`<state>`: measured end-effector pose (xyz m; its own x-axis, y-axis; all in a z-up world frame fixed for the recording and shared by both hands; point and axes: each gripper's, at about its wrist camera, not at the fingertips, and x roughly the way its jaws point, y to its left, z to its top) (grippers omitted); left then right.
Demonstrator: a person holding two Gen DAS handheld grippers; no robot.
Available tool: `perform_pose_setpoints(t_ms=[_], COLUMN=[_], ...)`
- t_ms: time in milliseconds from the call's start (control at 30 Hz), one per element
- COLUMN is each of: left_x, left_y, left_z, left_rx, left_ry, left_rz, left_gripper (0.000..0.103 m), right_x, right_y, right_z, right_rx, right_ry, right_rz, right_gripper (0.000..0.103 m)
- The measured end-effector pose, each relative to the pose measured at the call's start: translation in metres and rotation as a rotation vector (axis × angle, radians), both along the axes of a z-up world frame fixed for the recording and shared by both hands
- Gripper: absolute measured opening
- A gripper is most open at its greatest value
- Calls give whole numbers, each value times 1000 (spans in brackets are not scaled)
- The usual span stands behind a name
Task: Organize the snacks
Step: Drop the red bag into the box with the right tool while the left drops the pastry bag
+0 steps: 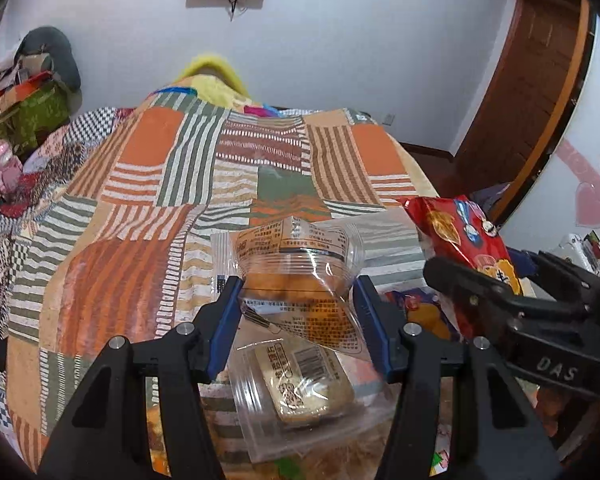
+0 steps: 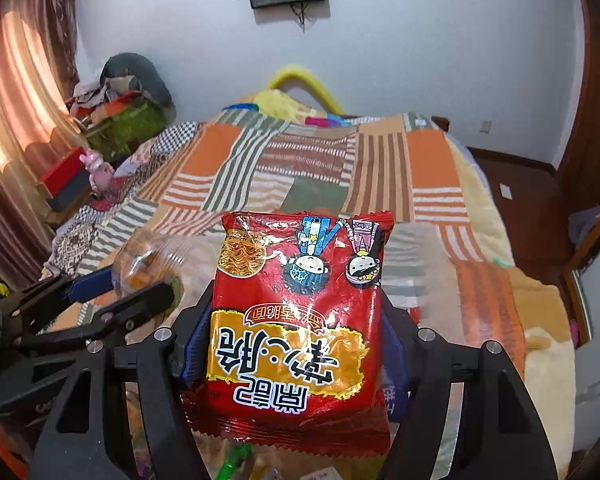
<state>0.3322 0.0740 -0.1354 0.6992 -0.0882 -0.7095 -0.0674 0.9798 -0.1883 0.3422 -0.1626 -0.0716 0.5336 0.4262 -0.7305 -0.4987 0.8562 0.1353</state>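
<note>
- Two grippers are up over the bed (image 2: 432, 168) with its patchwork quilt.
- Left gripper (image 1: 297, 300): jaws clamped on a clear pastry packet (image 1: 295, 276), held above another clear packet (image 1: 300, 384) lying below.
- Right gripper (image 2: 295, 340): jaws pinching a red noodle packet (image 2: 300, 320), upside down, just beside the left one.

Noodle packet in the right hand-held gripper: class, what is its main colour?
Red noodle packet, with a yellow label panel; clearest in the right wrist view.
</note>
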Motion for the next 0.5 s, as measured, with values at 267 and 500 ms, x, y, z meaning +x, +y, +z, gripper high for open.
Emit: perform_pose_setpoints(t_ms=[267, 500], left_x=[-9, -44], left_y=[3, 8], left_z=[8, 22], left_rx=[23, 69], left_ry=[-42, -62], left_rz=[-24, -38], left_gripper=[58, 64], right_x=[-1, -17], right_y=[-2, -21], right_z=[8, 24], right_rx=[-33, -16], right_ry=[-2, -51], right_rz=[28, 49], right_gripper=[73, 74])
